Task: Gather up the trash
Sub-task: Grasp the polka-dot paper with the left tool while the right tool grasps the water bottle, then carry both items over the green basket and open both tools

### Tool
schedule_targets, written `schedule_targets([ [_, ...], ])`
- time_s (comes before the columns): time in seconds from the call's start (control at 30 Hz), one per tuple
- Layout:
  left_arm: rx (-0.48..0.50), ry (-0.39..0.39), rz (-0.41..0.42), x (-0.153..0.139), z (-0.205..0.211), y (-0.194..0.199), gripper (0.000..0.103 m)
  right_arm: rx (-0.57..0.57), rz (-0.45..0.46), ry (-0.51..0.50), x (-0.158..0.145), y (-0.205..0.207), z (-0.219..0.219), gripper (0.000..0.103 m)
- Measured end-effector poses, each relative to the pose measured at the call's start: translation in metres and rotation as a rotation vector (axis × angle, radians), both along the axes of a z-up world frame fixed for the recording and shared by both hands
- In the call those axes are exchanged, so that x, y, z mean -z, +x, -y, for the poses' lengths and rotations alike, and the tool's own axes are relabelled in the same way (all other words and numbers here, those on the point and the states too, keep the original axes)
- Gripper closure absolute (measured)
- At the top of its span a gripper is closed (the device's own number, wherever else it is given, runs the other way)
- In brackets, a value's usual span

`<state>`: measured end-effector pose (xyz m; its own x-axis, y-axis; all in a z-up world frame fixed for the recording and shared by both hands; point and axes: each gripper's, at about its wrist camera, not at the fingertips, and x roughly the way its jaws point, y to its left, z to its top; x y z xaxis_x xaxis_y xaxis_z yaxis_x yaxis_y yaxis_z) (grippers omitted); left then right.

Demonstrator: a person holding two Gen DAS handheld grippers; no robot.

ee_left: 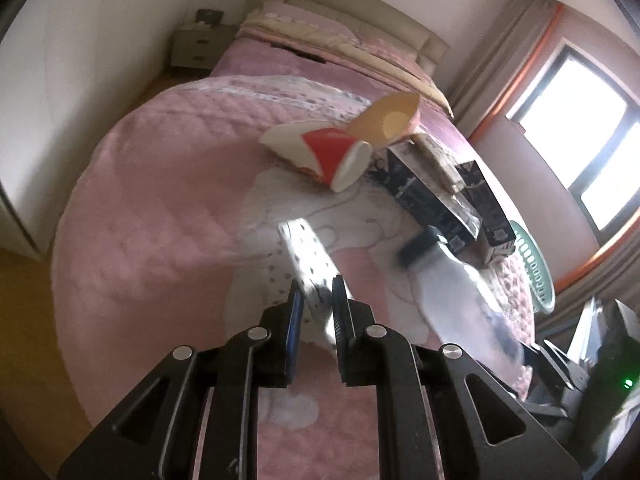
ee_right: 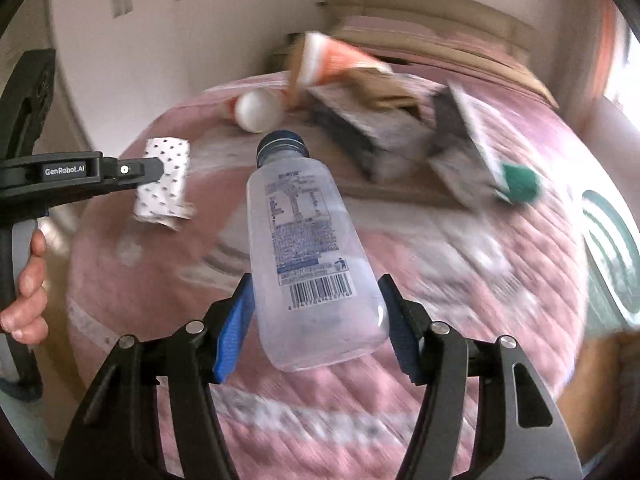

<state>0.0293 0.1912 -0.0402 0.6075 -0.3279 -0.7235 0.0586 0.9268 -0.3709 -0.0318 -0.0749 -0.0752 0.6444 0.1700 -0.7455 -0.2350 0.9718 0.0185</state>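
Observation:
My left gripper (ee_left: 316,294) is shut on a flat white dotted paper wrapper (ee_left: 306,252), held above the pink bedspread (ee_left: 160,200). From the right wrist view that gripper (ee_right: 154,168) comes in from the left with the wrapper (ee_right: 166,184) in its tips. My right gripper (ee_right: 316,312) is shut on the base of a clear plastic bottle (ee_right: 304,240) whose blue cap points away. The bottle (ee_left: 452,292) shows blurred at the right of the left wrist view. Further up the bed lie a red-and-white paper cup (ee_left: 320,152), a tan-lined paper cup (ee_left: 394,120) and dark cartons (ee_left: 428,192).
A green slotted basket (ee_left: 534,272) sits off the bed's right edge, also seen as the basket (ee_right: 608,248) at the right rim. A person's hand (ee_right: 28,292) grips the left tool's handle. A nightstand (ee_left: 196,46) stands at the bed's head, a window (ee_left: 580,128) on the right.

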Motion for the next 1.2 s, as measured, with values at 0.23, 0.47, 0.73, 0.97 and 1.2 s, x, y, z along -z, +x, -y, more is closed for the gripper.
schedule_targets([
  [0.23,0.045,0.138,0.033,0.005,0.038,0.005,0.08,0.024,0.012,0.057,0.0,-0.025,0.001,0.043],
  [0.47,0.033,0.215,0.093,0.002,0.043,-0.01,0.052,-0.002,0.035,0.028,-0.002,-0.02,-0.01,0.036],
  [0.73,0.014,0.145,0.089,0.003,0.036,-0.007,0.087,0.003,-0.007,0.027,-0.002,0.004,-0.015,0.036],
  [0.97,0.011,0.163,0.111,-0.003,0.046,-0.01,0.1,-0.018,-0.029,0.025,-0.002,0.009,-0.014,0.049],
  [1.2,0.032,0.117,0.187,-0.021,0.049,-0.019,0.101,-0.045,0.024,0.072,-0.02,-0.005,-0.005,0.051],
])
